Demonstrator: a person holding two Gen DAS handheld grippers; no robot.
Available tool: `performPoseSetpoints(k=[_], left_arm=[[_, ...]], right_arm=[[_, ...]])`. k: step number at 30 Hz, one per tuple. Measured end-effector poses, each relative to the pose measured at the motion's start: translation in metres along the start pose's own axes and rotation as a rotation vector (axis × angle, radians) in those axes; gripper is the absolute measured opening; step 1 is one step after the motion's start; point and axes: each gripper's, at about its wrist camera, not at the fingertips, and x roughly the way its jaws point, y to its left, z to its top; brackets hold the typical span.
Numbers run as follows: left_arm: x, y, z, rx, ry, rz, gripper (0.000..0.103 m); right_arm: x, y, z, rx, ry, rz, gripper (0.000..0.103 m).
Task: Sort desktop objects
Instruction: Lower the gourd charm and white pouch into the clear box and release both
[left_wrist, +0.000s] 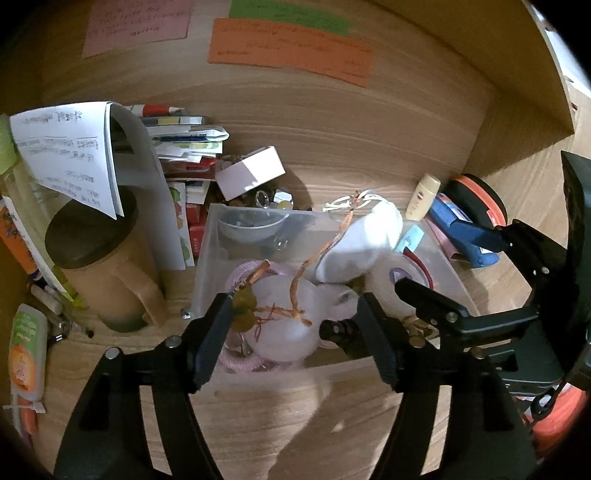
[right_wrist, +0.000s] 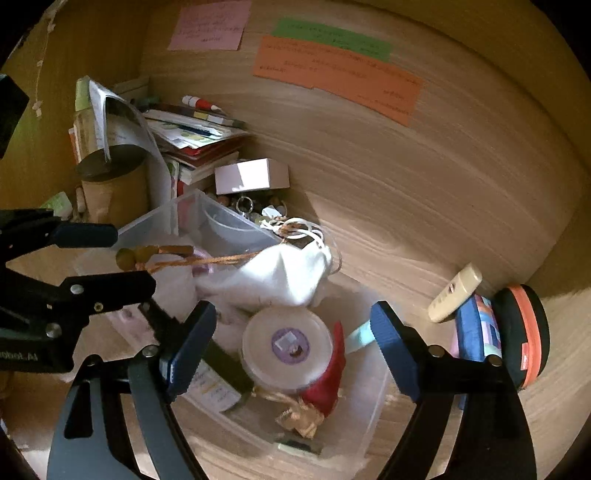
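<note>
Sorting is partly done, judging by the clear plastic bin on the bench. Already inside: a white cloth pouch, a round white jar, a red item, a frosted round thing w/ an orange tassel cord draped over it, plus a pink cord under that.

Left gripper hangs over the bin's near edge, jaws spread wide, nothing pinched between them; the tassel beads sit right at the tip of its left finger, contact unclear. Right gripper is also spread wide and empty, straddling the jar w/o touching it.

Still loose on the bench: a cream tube, a blue packet and an orange-black round case to the right of the bin; a small white box and keyrings behind it.

Left side is cluttered: a lidded mug, a stack of books and papers, pens, a small bottle. The two grippers are close together, so they could bump.
</note>
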Motion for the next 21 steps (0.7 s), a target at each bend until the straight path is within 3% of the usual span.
performPoseSetpoints(k=[8, 21], left_arm=[[-0.008, -0.005, -0.006, 0.001, -0.019, 0.028, 0.083], [-0.025, -0.019, -0.022, 0.026, -0.053, 0.144, 0.087]], right_arm=[[-0.014, -0.010, -0.014, 0.009, -0.003, -0.005, 0.084], [-0.038, -0.025, -0.034, 0.060, -0.026, 0.030, 0.084]])
